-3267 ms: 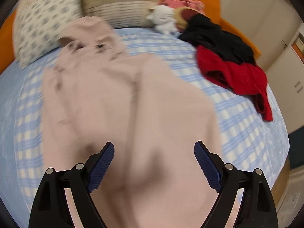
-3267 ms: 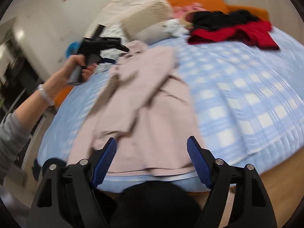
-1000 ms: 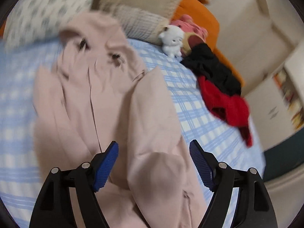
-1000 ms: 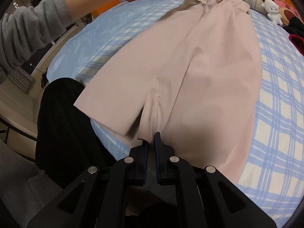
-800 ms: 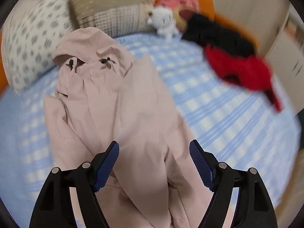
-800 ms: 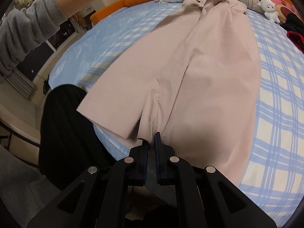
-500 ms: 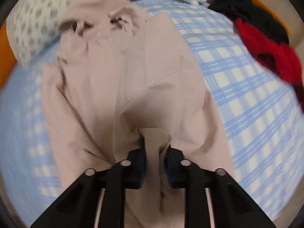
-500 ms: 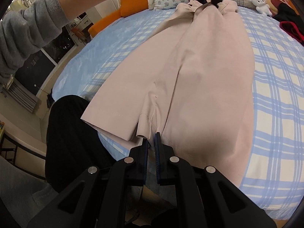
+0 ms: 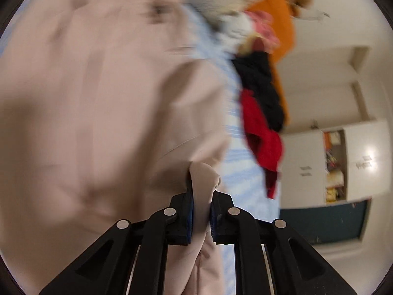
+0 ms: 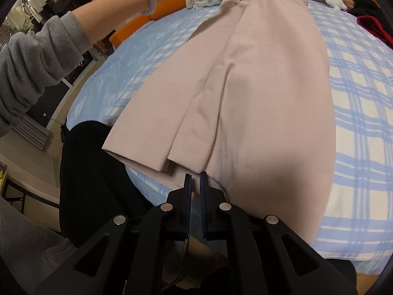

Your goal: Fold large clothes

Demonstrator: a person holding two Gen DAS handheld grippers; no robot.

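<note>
Pinch on the left: left gripper [image 9: 201,196], wide apart a moment ago, has just been closing and now clamps a bunched fold of the long pale pink cloth coat [image 9: 98,98], up by the collar end. Means a firm hold on the top for folding. Lies stretched long on the blue and white checked bed sheet [image 10: 363,98]. Over on the right, right gripper [image 10: 194,186] pressed together on the coat's bottom hem at the bed's edge, same as before. Both ends held now, so probably ready to lift one end toward the other.
</note>
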